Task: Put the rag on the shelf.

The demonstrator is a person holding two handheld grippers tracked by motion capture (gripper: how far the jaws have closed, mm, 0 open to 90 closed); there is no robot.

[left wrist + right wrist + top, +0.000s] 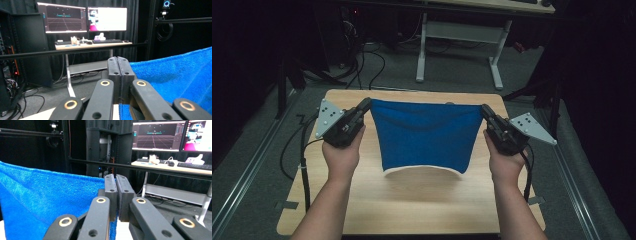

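High view first: the blue towel hangs spread between the two grippers, above the wooden table. The left gripper pinches the upper left corner, the right gripper the upper right, so the top edge runs straight from one set of jaws to the other, sagging a little in the middle. That stretched edge is the towel's long axis right now, and it lies level, crosswise to both hands. The body of the cloth drops down and toward the person from that line, its pale lower hem curling just over the tabletop. Neither hand is nearer; each owns one corner, evenly matched.

Left gripper view: the jaws stand pressed together with the towel corner clamped in the seam, and the cloth fans away to the right of the jaws and below them. Nothing lies to their left but the room, with a desk and monitors beyond.

Right gripper view: the mirror picture. The jaws are closed on the towel, which spreads away to their left and down, its top edge climbing gently off toward the other hand.

My read: whatever comes next, a fold or a lay-down, turns on keeping that corner-to-corner line taut and level, with both hands travelling together.
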